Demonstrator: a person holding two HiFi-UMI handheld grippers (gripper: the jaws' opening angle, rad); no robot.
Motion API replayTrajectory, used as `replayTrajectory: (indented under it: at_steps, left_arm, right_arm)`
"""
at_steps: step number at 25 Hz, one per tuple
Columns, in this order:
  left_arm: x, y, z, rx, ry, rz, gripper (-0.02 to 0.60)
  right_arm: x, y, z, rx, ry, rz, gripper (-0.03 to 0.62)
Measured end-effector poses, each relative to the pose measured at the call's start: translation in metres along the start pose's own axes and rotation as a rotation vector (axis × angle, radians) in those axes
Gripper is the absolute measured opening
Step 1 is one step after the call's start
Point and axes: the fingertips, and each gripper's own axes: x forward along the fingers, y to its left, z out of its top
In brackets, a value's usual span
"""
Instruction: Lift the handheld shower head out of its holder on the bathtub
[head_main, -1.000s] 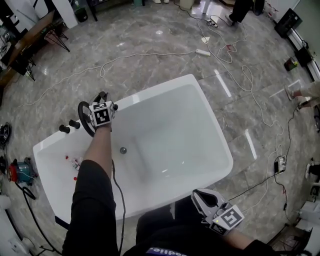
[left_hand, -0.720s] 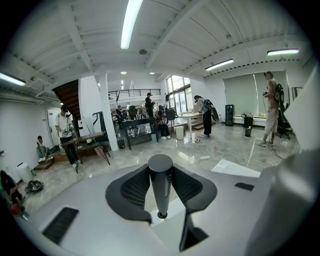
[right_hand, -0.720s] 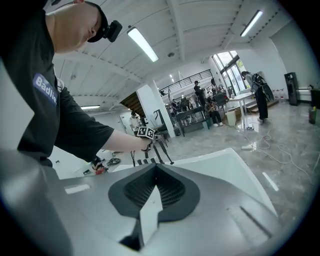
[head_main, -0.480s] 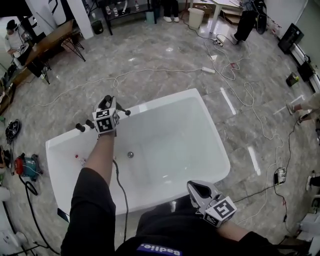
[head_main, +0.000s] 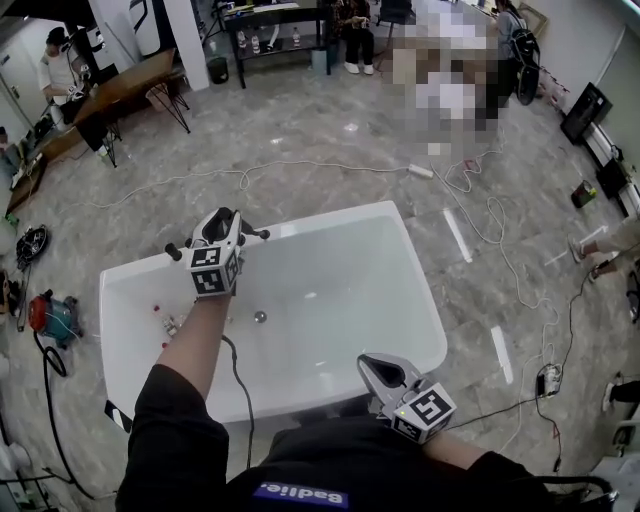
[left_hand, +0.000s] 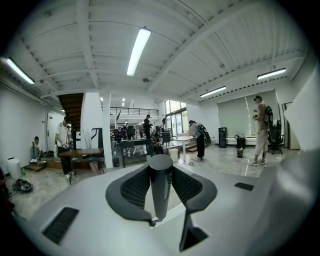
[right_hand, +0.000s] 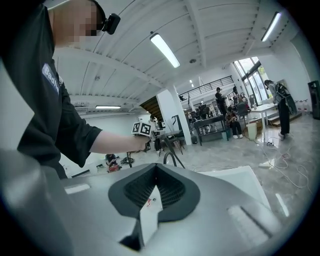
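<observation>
My left gripper (head_main: 224, 220) is shut on the dark cylindrical handle of the shower head (left_hand: 161, 186), which stands upright between its jaws in the left gripper view. In the head view it hangs over the far left rim of the white bathtub (head_main: 335, 221), above the black tap knobs (head_main: 172, 251). A black hose (right_hand: 170, 157) loops down from the held part in the right gripper view. My right gripper (head_main: 373, 363) is at the tub's near rim, jaws together, with nothing in them.
Small red and white items (head_main: 165, 323) lie inside the tub near the drain (head_main: 259, 317). White cables (head_main: 300, 168) trail over the marble floor. A red tool (head_main: 52, 316) lies left of the tub. Tables and people are at the back.
My left gripper has risen from the tub's rim with the shower head in it. The right gripper has come up a little. The head view now takes in more of the room.
</observation>
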Motion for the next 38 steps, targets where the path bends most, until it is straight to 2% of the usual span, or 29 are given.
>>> replayTrajectory:
  at_steps: [5,11,18,27,33,38]
  left_arm:
    - [-0.061,-0.032,0.028,-0.002,-0.086,-0.057,0.135]
    - [-0.126,-0.061,0.030,-0.021,-0.097,-0.072,0.135]
    - [-0.185,-0.101,0.010,0.030,-0.086,-0.102,0.135]
    - [-0.240,-0.158,-0.015,-0.014,-0.094,-0.131,0.135]
    - [-0.269,-0.184,-0.005,0.049,-0.097,-0.180,0.135]
    - [-0.288,-0.200,-0.011,0.027,-0.084,-0.199,0.135]
  right_arm:
    - [0.002,0.010,-0.003,-0.021,0.019,0.052,0.002]
    - [0.006,0.025,0.021,-0.069,0.011,0.109,0.002]
    - [0.009,0.039,0.030,-0.102,-0.004,0.155,0.002]
    - [0.008,0.044,0.026,-0.129,0.000,0.211,0.002]
    - [0.014,0.052,0.030,-0.144,0.010,0.240,0.002]
    - [0.012,0.057,0.028,-0.155,0.016,0.265,0.002]
